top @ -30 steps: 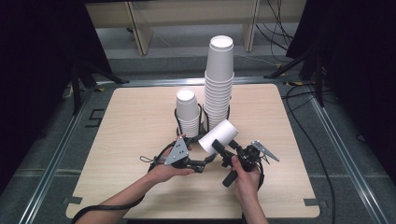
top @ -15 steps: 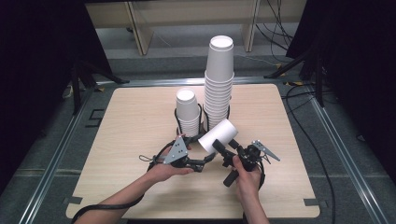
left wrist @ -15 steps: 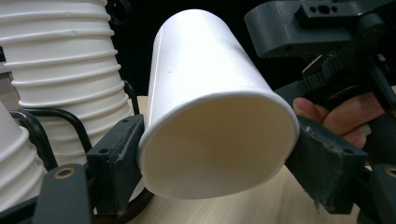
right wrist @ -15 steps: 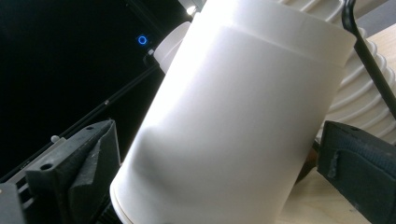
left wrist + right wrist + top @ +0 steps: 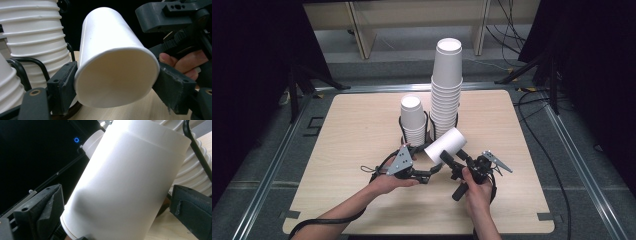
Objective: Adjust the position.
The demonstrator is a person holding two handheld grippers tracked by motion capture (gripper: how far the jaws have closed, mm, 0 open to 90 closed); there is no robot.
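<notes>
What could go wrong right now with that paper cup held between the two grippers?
The left gripper has just been closing and now pinches the paper cup at its base end; more squeeze may crush it. The right gripper flanks the rim end, so opposing pulls could deform it. The tall cup stack stands close behind; a bump might topple it.

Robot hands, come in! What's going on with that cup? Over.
Left gripper shut on loose cup, jaws just closed. Right gripper shut on it too. Cup tilted above the table. Two cup stacks right behind.
</notes>
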